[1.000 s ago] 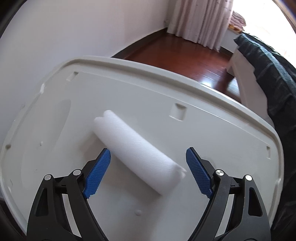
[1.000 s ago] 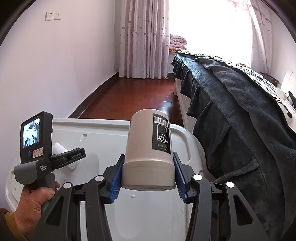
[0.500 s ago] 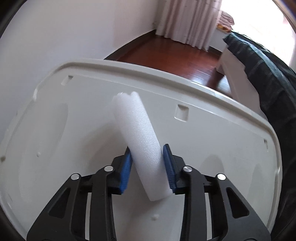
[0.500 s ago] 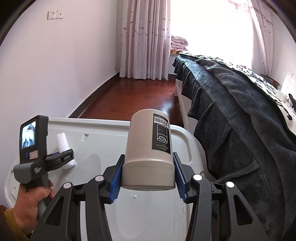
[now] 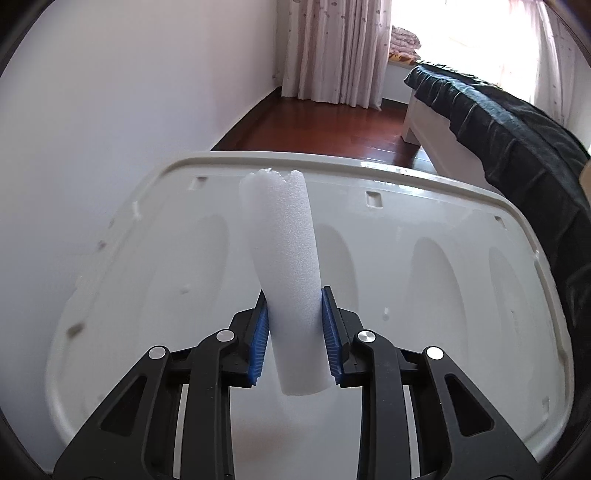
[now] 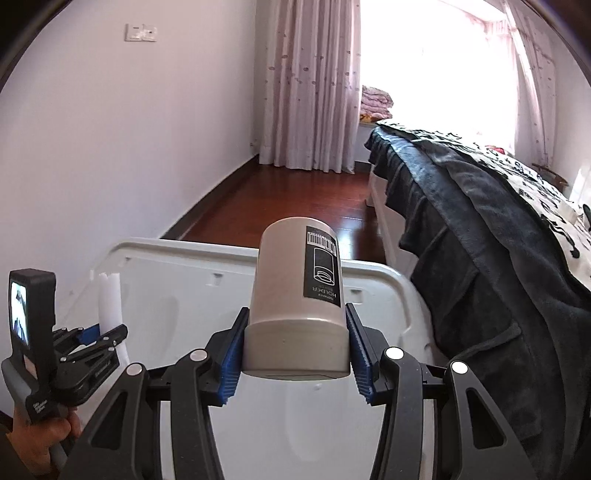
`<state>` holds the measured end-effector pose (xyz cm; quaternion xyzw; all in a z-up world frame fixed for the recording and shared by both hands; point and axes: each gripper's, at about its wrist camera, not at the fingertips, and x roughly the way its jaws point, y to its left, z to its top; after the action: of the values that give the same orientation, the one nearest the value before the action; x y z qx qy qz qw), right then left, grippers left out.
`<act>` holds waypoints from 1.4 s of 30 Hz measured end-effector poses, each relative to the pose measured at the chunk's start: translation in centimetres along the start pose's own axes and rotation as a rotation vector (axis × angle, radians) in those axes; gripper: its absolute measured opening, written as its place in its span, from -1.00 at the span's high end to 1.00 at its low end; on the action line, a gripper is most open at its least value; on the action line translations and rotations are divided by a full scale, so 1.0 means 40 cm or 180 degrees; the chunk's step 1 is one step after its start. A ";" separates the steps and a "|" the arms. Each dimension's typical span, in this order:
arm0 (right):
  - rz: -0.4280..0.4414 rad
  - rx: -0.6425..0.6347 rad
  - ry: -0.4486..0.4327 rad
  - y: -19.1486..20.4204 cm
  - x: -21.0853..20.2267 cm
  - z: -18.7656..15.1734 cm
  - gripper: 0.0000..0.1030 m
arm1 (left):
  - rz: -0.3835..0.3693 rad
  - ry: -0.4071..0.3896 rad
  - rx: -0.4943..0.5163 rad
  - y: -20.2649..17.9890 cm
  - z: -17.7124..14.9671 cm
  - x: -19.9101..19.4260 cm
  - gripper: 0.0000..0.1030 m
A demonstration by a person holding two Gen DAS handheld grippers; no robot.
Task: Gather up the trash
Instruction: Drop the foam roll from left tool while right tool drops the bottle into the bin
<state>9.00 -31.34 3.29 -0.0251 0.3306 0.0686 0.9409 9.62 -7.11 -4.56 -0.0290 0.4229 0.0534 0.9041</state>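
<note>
Left hand-held gripper (image 5: 293, 341) clenched on white foam roll (image 5: 282, 266), long axis pointing forward-up | right hand-held gripper (image 6: 295, 354) grasps beige holder cup (image 6: 297, 291) | both above white bin lid (image 5: 461, 229)

A plain white wall (image 6: 110, 155) fills the left of the frame, with a switch plate (image 6: 140, 32) at its upper left. Dark red wooden floor (image 6: 295, 199) runs back to pale patterned curtains (image 6: 314, 81). Daylight floods through the window (image 6: 436, 55) at upper right. A bed (image 6: 480, 206) under a dark blanket lines the right side; beyond it sits what may be folded bedding (image 6: 376, 101), too washed out to tell.
</note>
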 end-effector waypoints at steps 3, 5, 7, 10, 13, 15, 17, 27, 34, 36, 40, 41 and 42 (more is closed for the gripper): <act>0.0032 -0.0019 -0.0049 0.042 -0.049 -0.018 0.05 | -0.0033 -0.0046 0.0024 0.034 -0.028 -0.067 0.49; 0.0104 0.0041 -0.0049 0.069 -0.085 -0.043 0.05 | -0.0049 -0.0087 0.0059 0.054 -0.051 -0.115 0.49; 0.0168 0.0071 -0.0035 0.100 -0.116 -0.072 0.05 | -0.0071 -0.0110 0.0090 0.074 -0.078 -0.163 0.49; 0.0277 0.0096 -0.0007 0.157 -0.169 -0.127 0.05 | -0.0105 -0.0115 0.0147 0.094 -0.120 -0.217 0.49; 0.0368 0.0109 0.0025 0.209 -0.220 -0.179 0.05 | -0.0154 -0.0137 0.0231 0.120 -0.178 -0.286 0.49; 0.0415 0.0104 0.0049 0.242 -0.258 -0.216 0.05 | -0.0192 -0.0127 0.0272 0.125 -0.202 -0.314 0.49; 0.0453 0.0109 0.0084 0.265 -0.287 -0.248 0.05 | -0.0227 -0.0131 0.0327 0.133 -0.235 -0.348 0.49; 0.0555 0.0205 0.0635 0.350 -0.377 -0.458 0.05 | -0.0385 0.0116 0.0534 0.171 -0.419 -0.431 0.49; 0.0597 0.0463 0.1067 0.365 -0.381 -0.561 0.05 | -0.0461 0.0266 0.0592 0.175 -0.504 -0.440 0.49; 0.0586 0.0441 0.1120 0.375 -0.382 -0.572 0.05 | -0.0486 0.0291 0.0572 0.181 -0.515 -0.442 0.49; 0.0553 0.0405 0.1164 0.380 -0.378 -0.578 0.05 | -0.0494 0.0257 0.0570 0.185 -0.525 -0.457 0.49; 0.0549 0.0407 0.1168 0.380 -0.380 -0.582 0.05 | -0.0493 0.0247 0.0567 0.186 -0.524 -0.459 0.49; 0.0543 0.0405 0.1171 0.379 -0.378 -0.584 0.05 | -0.0493 0.0240 0.0563 0.189 -0.527 -0.461 0.49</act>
<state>-19.36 -20.20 -5.51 0.0502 0.5015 0.1213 0.8552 -19.08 -3.00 -3.94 0.0162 0.4562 -0.0553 0.8880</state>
